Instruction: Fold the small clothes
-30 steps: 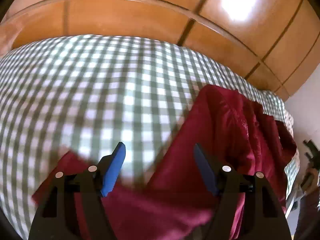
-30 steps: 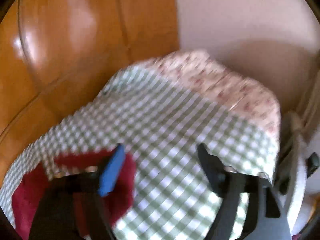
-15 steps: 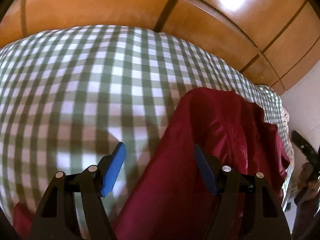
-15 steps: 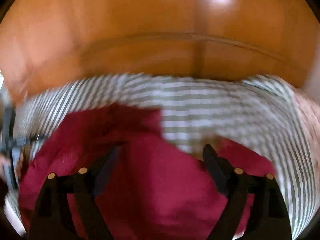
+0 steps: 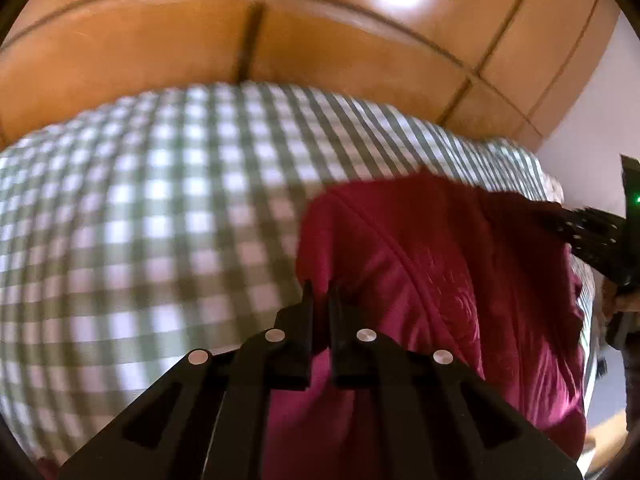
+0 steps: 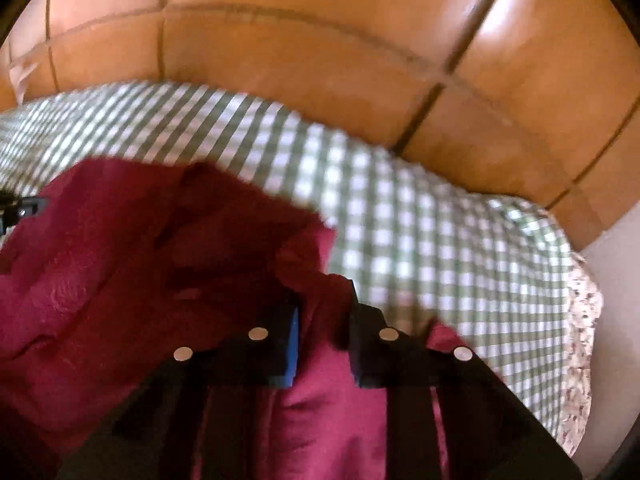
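**Gripping the garment, fold not yet made**

Spreading across the middle of both views is the checked bed (image 5: 168,216); the crimson garment (image 5: 440,280) lies rumpled lower right in the left view, unfolded, so every fold remains; the left claw (image 5: 319,300) has just closed on its edge; the right claw (image 6: 322,300) has just pinched a bunched fold.

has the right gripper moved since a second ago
Yes. The right gripper swung left from bare checked sheet onto the red garment; its jaws just closed on a fold.

Left gripper (image 5: 320,300) just closed, pinching red garment (image 5: 440,280) edge, green checked cloth (image 5: 160,220), wooden panels (image 5: 280,40) behind
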Motion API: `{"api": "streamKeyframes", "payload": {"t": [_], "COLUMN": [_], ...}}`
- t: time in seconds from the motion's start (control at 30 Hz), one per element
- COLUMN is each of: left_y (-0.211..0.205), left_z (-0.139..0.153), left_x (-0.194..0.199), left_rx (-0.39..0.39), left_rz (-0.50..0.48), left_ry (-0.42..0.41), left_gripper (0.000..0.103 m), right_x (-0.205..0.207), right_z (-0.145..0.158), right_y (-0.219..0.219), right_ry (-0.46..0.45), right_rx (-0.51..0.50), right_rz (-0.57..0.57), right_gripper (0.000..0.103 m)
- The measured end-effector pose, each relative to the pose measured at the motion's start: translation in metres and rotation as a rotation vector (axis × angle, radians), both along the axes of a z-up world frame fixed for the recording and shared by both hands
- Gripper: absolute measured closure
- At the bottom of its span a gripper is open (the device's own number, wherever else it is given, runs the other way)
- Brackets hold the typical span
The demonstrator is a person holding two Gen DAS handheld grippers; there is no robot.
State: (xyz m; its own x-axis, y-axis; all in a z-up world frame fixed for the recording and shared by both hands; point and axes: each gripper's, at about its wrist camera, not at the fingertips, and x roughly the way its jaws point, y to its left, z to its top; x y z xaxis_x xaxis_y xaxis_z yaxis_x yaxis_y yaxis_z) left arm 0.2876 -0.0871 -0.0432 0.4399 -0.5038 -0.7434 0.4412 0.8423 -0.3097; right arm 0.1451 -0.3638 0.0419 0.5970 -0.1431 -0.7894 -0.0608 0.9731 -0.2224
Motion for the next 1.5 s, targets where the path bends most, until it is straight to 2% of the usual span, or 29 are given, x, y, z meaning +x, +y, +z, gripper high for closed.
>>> {"api": "streamKeyframes", "payload": {"t": [0.1,0.3,0.47,0.53,0.6,0.63,0.67,0.7,0.77,0.8,0.83,0.9,1.0,1.1,1.33,1.43,1.5], "left_y": [0.025,0.080,0.106,0.110,0.113,0.114,0.120,0.123,0.131,0.139,0.146,0.154,0.157,0.160,0.157,0.148,0.141], "left_z": [0.018,0.060,0.061,0.048,0.033,0.026,0.024,0.023,0.024,0.028,0.031,0.038,0.035,0.020,-0.006,-0.010,-0.015], "left_x": [-0.001,0.004,0.027,0.038,0.046,0.047,0.043,0.040,0.026,0.013,-0.002,-0.039,-0.084,-0.139,-0.225,-0.251,-0.267], "left_rx": [0.007,0.097,0.181,0.234,0.254,0.278,0.290,0.277,0.206,0.166,0.114,0.012,-0.068,-0.119,-0.240,-0.260,-0.287], "left_rz": [0.077,0.221,0.302,0.333,0.333,0.358,0.377,0.381,0.389,0.405,0.412,0.366,0.291,0.222,0.160,0.119,0.086], "left_ry": [-0.066,-0.201,-0.202,-0.171,-0.114,-0.099,-0.094,-0.083,-0.065,-0.066,-0.077,-0.080,-0.039,0.044,0.183,0.224,0.265], "left_gripper": [0.099,0.099,0.099,0.099,0.097,0.097,0.097,0.097,0.074,0.046,0.035,0.035,0.035,0.035,0.033,0.033,0.033], "right_x": [0.007,0.037,0.087,0.105,0.113,0.111,0.108,0.102,0.084,0.071,0.058,0.025,-0.025,-0.080,-0.183,-0.218,-0.231], "right_z": [0.018,0.049,0.038,0.022,0.009,0.005,0.003,0.002,0.001,0.001,0.000,-0.003,-0.013,-0.031,-0.065,-0.077,-0.077], "right_y": [-0.007,0.000,0.021,0.030,0.033,0.030,0.027,0.021,0.011,0.004,-0.004,-0.020,-0.044,-0.060,-0.058,-0.049,-0.040], "right_ry": [-0.066,-0.197,-0.209,-0.171,-0.162,-0.165,-0.165,-0.164,-0.167,-0.164,-0.155,-0.123,-0.038,0.057,0.205,0.235,0.219], "right_rx": [0.002,0.025,0.080,0.107,0.103,0.106,0.115,0.126,0.119,0.122,0.136,0.195,0.316,0.385,0.471,0.494,0.471], "right_rz": [-0.026,-0.065,-0.109,-0.122,-0.154,-0.174,-0.188,-0.198,-0.211,-0.212,-0.210,-0.202,-0.194,-0.200,-0.211,-0.200,-0.179], "right_gripper": [0.086,0.087,0.086,0.079,0.058,0.053,0.044,0.033,0.024,0.024,0.024,0.022,0.019,0.019,0.020,0.027,0.040]}}
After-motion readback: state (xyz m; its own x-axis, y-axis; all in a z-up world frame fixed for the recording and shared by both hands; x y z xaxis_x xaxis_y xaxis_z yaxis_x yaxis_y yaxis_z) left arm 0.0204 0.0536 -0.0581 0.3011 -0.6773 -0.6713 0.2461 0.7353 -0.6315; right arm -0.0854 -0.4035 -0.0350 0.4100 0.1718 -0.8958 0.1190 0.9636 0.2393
